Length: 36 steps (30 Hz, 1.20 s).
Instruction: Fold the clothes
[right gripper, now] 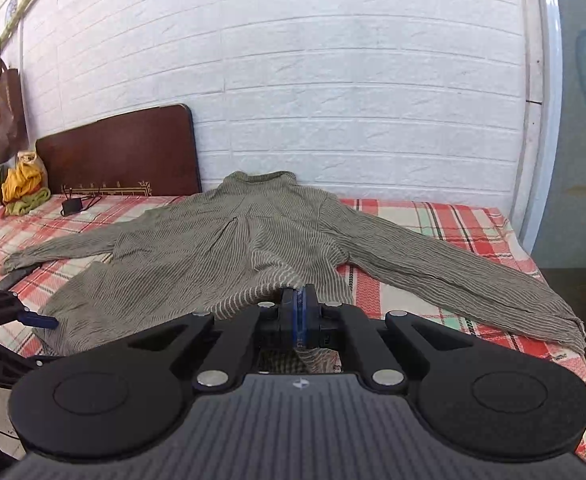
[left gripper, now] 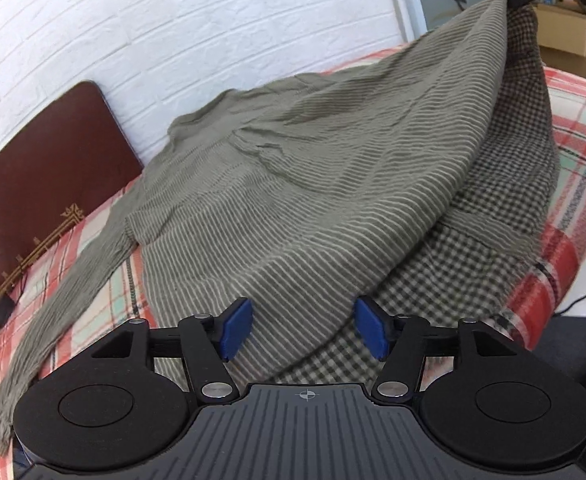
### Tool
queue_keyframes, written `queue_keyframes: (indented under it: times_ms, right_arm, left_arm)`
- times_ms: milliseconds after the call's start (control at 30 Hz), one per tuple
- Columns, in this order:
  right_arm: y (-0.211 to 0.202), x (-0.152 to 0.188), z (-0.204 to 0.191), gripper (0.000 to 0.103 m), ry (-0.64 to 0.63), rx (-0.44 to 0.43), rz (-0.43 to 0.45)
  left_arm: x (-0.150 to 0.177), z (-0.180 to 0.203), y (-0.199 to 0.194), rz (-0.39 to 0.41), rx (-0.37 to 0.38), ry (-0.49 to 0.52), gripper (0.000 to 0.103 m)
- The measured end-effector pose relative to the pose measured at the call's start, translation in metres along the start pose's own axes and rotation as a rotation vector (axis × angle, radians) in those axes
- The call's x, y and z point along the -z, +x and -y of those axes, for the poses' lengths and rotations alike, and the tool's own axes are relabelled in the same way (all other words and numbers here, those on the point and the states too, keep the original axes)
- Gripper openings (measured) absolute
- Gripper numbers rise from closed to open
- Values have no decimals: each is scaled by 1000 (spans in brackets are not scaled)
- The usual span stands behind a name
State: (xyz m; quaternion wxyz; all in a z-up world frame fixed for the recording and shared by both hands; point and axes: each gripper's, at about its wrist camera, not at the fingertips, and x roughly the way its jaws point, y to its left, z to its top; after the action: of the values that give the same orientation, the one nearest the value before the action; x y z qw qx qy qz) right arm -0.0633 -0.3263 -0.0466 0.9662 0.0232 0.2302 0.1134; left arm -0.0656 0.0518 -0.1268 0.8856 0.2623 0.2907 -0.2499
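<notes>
Here, a grey striped shirt (right gripper: 221,248) lies spread on a bed's red plaid sheet (right gripper: 445,220), sleeves out to both sides. The right gripper (right gripper: 301,312) is clamped on the shirt's hem, lifting it, while the left gripper (left gripper: 299,330) hangs over the hem with its blue pads (left gripper: 237,326) apart.

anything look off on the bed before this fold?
Only the shirt: right claw is shut on its hem, lifting one corner so it drapes unevenly; left claw is open, holding nothing. Sleeves are splayed out. No damage visible.
</notes>
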Motion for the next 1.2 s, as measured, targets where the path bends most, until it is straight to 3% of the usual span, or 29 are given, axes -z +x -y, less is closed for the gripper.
queue_keyframes:
  times_ms: [67, 133, 167, 233, 333, 500, 800, 900, 1100, 1167, 1200]
  right_arm:
    - [0, -1, 1, 2, 14, -7, 7]
    - [-1, -2, 1, 2, 23, -11, 11]
    - [-2, -2, 1, 2, 19, -11, 11]
    - [-5, -2, 0, 2, 10, -11, 10]
    - [-7, -1, 2, 2, 10, -26, 6]
    - [-11, 5, -3, 2, -37, -82, -23]
    - [17, 58, -11, 2, -80, -129, -290]
    - [24, 70, -12, 5, -63, -108, -323]
    - [21, 67, -17, 6, -95, -112, -311]
    - [20, 63, -21, 16, -131, -115, -292]
    - [19, 62, -23, 30, -149, -116, -281]
  left_arm:
    - [-1, -3, 9, -11, -2, -23, 69]
    - [-1, -15, 17, -37, 13, -83, 11]
    - [-1, -25, 13, -31, 25, -149, 3]
    - [-1, -45, 5, -14, 49, -280, 0]
    - [-1, -72, -25, 75, 66, -427, 0]
    - [2, -87, -62, 141, 65, -492, 0]
    - [45, -70, -40, -52, 92, -514, 0]
    - [58, -67, -36, -98, 87, -523, 25]
    - [58, -67, -45, -74, 43, -458, 36]
    - [51, -61, -48, -47, 58, -403, 44]
    - [48, -54, -49, -38, 71, -365, 49]
